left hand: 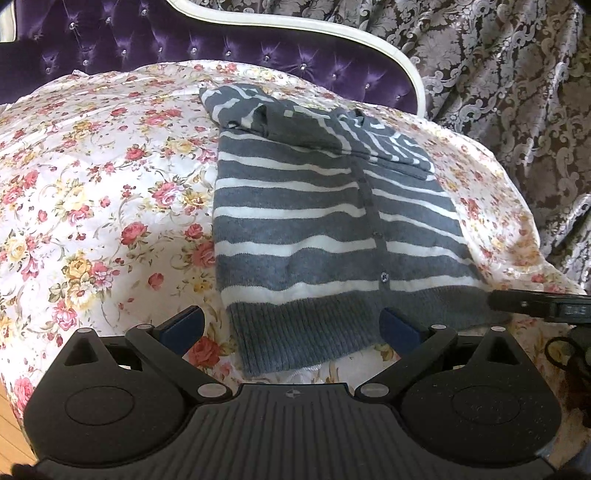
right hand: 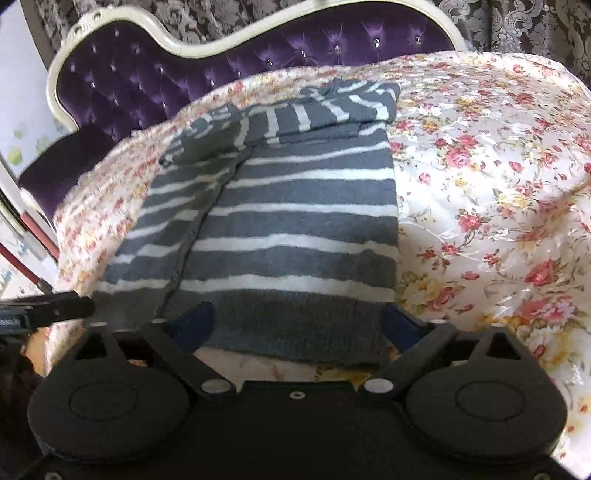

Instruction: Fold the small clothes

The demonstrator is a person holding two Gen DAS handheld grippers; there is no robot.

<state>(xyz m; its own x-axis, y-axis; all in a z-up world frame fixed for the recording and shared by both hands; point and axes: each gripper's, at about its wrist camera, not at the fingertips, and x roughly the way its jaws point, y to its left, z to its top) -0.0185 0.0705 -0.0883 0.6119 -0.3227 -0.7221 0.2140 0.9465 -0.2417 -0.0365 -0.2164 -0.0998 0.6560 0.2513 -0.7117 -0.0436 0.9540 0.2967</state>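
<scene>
A grey and white striped cardigan point(left hand: 303, 221) lies flat on the floral bedspread point(left hand: 92, 184), sleeves folded across its top. It also shows in the right wrist view point(right hand: 295, 229). My left gripper point(left hand: 291, 326) is open, its blue-padded fingers point(left hand: 184, 326) spread on either side of the ribbed hem's left part. My right gripper point(right hand: 299, 323) is open, its fingers point(right hand: 400, 325) spread around the hem's right part. In the left wrist view the right gripper's black finger point(left hand: 535, 304) shows at the hem's right corner.
A purple tufted headboard point(left hand: 147, 33) with a white frame stands behind the bed. Patterned grey curtains point(left hand: 498, 74) hang at the right. The bedspread point(right hand: 498, 184) extends wide to either side of the cardigan. Wooden floor point(left hand: 9, 424) shows at the lower left.
</scene>
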